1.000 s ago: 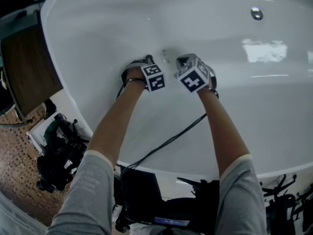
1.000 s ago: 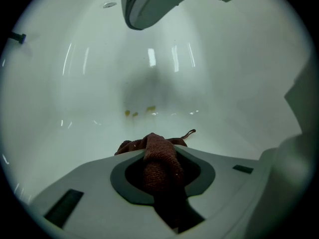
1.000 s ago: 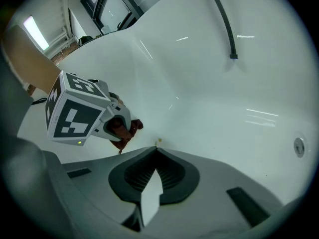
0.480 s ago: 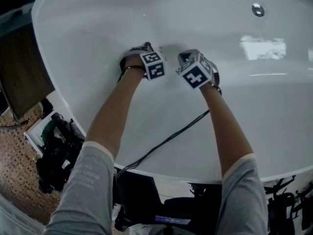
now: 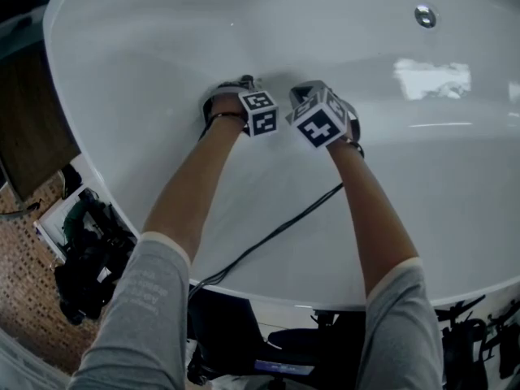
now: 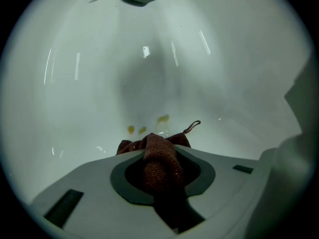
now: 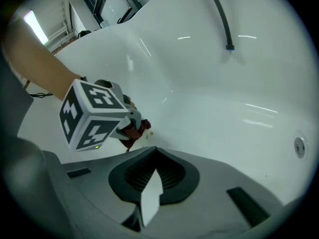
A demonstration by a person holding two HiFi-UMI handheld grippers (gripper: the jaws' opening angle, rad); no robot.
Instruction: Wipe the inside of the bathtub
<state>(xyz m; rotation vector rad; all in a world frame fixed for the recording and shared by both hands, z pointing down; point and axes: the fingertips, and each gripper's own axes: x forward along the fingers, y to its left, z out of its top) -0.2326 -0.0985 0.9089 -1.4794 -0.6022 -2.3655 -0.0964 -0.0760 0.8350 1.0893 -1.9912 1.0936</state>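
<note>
At your left a dark wooden cabinet [image 5: 32, 128] stands beside the glossy white bathtub [image 5: 162, 39], on a brick-patterned floor [image 5: 24, 299]; your left gripper [image 6: 159, 171] clamps a dark red-brown woven cloth [image 6: 158, 153] at the tub's inner wall, just short of small yellowish specks [image 6: 162, 118]; your right gripper [image 7: 152, 188] hovers beside it, jaws all but together, holding nothing; a round metal drain fitting [image 5: 425, 15] sits far right.

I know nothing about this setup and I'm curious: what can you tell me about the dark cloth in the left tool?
The cloth is dark reddish-brown with a coarse, towel-like weave. It is bunched up and clamped between the jaws of the left gripper, sticking out past them with a thin loop at one corner. It points at the white bathtub wall, near small yellowish spots.
</note>
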